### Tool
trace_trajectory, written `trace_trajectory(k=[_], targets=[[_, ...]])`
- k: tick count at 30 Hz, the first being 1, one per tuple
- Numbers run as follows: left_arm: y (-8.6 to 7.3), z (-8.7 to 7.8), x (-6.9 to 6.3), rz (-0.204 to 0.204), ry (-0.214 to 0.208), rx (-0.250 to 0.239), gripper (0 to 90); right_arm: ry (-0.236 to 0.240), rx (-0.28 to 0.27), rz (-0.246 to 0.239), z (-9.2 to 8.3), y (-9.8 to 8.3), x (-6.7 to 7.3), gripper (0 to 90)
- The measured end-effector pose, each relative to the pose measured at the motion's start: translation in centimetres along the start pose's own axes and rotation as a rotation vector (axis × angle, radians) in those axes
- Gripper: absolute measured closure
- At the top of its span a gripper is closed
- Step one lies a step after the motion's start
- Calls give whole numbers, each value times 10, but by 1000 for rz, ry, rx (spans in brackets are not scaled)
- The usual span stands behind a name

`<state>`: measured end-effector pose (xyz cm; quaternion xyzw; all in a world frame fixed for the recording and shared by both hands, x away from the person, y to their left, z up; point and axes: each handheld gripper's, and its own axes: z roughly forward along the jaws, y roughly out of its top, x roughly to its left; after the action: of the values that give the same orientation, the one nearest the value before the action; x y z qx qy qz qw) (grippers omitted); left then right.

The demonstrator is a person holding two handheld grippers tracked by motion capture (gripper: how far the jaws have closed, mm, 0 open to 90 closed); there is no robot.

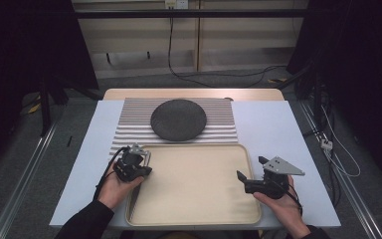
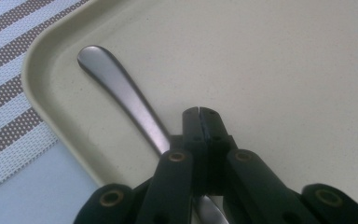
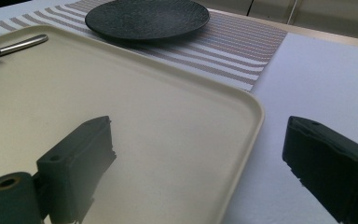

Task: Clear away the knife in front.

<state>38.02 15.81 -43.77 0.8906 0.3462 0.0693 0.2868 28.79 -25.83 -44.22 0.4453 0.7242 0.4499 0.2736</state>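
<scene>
Surface (image 1: 278, 134): pale blue-white top, seen from the high view, carrying everything below.

Tray (image 1: 199, 189): large beige tray with rounded corners, lying flat on the near half of the surface, between the two hands.

Placemat (image 1: 129, 119): striped brown-and-white mat, just beyond the tray's far edge (its near edge looks rippled at the left).

Plate (image 1: 178, 119): round, dark, textured plate resting on the placemat, well apart from both tools.

Right tool (image 1: 251, 169): held at the tray's right edge, pointing left. In the right gripper view its jaws stand wide apart with nothing between them; one is over the tray, the other over the bare surface beyond the rim.

Left tool (image 1: 140, 160): held over the tray's far-left corner. In the left gripper view its jaws are fully closed, tips meeting.

Cutlery handle (image 2: 121, 93): a slim metal handle (head end hidden under the tool) lying inside the tray's far-left corner. It runs beneath the closed jaws; whether they pinch it, I cannot tell.
</scene>
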Motion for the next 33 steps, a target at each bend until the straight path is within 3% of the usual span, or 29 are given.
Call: trace_trajectory(k=[23, 27, 30, 33], targets=[[-9, -7, 2, -14, 26, -1, 900, 1, 0, -2, 0, 0, 0, 84], [-8, -8, -3, -16, 16, -18, 890, 2, 0, 0, 0, 0, 0, 84], [-8, -9, -4, -7, 17, -39, 848, 2, 1, 0, 1, 0, 0, 84], [-7, -11, -5, 2, 12, -85, 741, 1, 0, 1, 0, 0, 0, 84]])
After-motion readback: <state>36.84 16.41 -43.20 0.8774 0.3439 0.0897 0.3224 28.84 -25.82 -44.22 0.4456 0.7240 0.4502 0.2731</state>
